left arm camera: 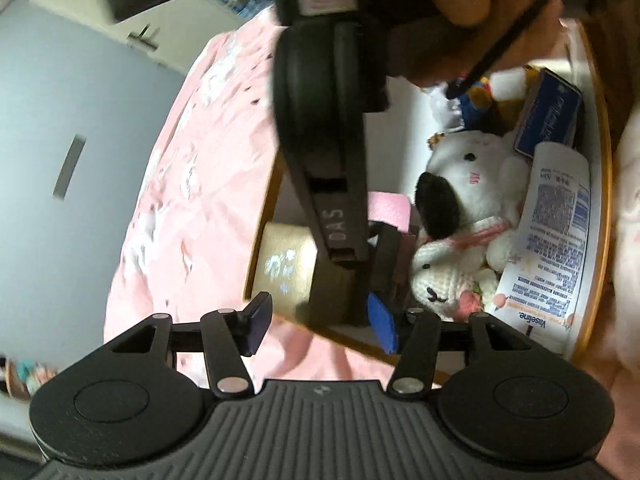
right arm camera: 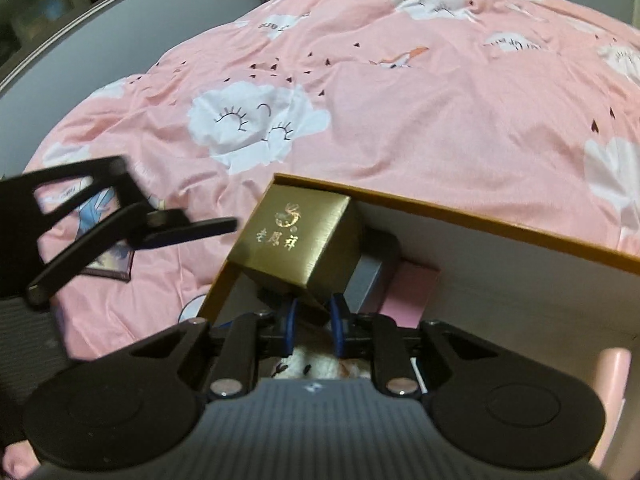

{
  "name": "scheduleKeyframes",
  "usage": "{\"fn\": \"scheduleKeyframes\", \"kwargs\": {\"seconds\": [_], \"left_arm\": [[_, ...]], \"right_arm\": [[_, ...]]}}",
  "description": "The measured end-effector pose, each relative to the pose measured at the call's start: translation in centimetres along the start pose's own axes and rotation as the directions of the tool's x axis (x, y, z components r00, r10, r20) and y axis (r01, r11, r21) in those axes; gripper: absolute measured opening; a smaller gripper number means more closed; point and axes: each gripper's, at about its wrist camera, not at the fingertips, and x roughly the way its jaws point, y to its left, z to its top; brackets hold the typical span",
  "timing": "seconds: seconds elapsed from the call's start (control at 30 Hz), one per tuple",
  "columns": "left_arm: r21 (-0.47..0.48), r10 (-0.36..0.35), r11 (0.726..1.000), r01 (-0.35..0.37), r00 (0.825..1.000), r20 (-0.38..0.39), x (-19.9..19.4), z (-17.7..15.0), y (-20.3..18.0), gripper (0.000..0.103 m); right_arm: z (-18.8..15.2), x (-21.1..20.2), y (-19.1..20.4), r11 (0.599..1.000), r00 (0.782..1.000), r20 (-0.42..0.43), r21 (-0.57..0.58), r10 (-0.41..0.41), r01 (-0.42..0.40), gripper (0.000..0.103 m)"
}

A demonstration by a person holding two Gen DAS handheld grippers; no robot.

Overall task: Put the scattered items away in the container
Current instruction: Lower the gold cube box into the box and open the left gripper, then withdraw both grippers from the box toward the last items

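While the left hand-held gripper [right arm camera: 192, 230] hangs over the pink cloud-print bedspread [right arm camera: 400, 120] with its blue pads spread and nothing between them, the right hand-held gripper [right arm camera: 314, 322] pinches the lower corner of a small gold foil-covered cardboard box [right arm camera: 298, 240], tilted, at the near-left corner of the open white storage box with the tan rim [right arm camera: 480, 220].

That gold box looks light and stiff, with flat faces and sharp edges; the foil is probably slick, so a grip across two opposite flat faces would likely sit surer than the corner hold it has now. Squeezed hard, thin card could dent.

Left of the container on the bedspread lies a flat card with a cartoon picture [right arm camera: 100, 240], not yet tidied; it is thin and would likely need taking by an edge.

Inside the container, going rightward in the left wrist view: the gold box, a pink block [left arm camera: 390, 208], a white plush dog with a black ear [left arm camera: 464, 184] above a small crocheted white animal [left arm camera: 440, 284], a dark blue carton [left arm camera: 548, 116], and a white Vaseline tube [left arm camera: 552, 240] along the far wall.
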Motion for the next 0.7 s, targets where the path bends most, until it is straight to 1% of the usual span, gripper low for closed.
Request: {"fn": "scheduleKeyframes", "kwargs": {"seconds": [0.07,0.17,0.23,0.4,0.53,0.63,0.7], "left_arm": [[-0.047,-0.002,0.999,0.001,1.0,-0.016,-0.3,-0.2,0.5,0.057],[-0.123,-0.021,0.992,0.017,0.999,-0.029,-1.3,-0.5,0.6,0.057],[-0.179,-0.03,0.984,0.022,0.999,-0.045,-1.6,-0.6,1.2,0.057],[-0.312,-0.036,0.95,0.009,0.996,-0.083,-2.3,-0.9,2.7,0.057],[-0.42,-0.039,0.908,-0.014,0.992,-0.117,-4.0,-1.7,4.0,0.057],[-0.507,-0.046,0.862,-0.032,0.989,-0.142,-5.2,-2.9,5.2,0.057],[-0.547,-0.047,0.836,-0.049,0.986,-0.16,-5.9,-4.1,6.1,0.057]], "right_arm": [[0.1,0.2,-0.3,1.0,1.0,0.002,0.029,0.0,0.0,0.02],[0.0,0.2,-0.1,1.0,1.0,0.004,0.013,-0.014,0.014,0.02],[-0.1,-0.1,0.3,1.0,1.0,0.006,-0.006,-0.029,0.029,0.023],[-0.7,-1.4,1.4,0.997,0.998,0.026,-0.045,-0.061,0.062,0.023],[-1.5,-2.6,2.2,0.994,0.994,0.052,-0.056,-0.091,0.094,0.025],[-2.2,-3.7,2.7,0.994,0.993,0.081,-0.05,-0.088,0.093,0.027],[-2.7,-4.3,3.2,0.996,0.991,0.107,-0.045,-0.075,0.081,0.027]]}}
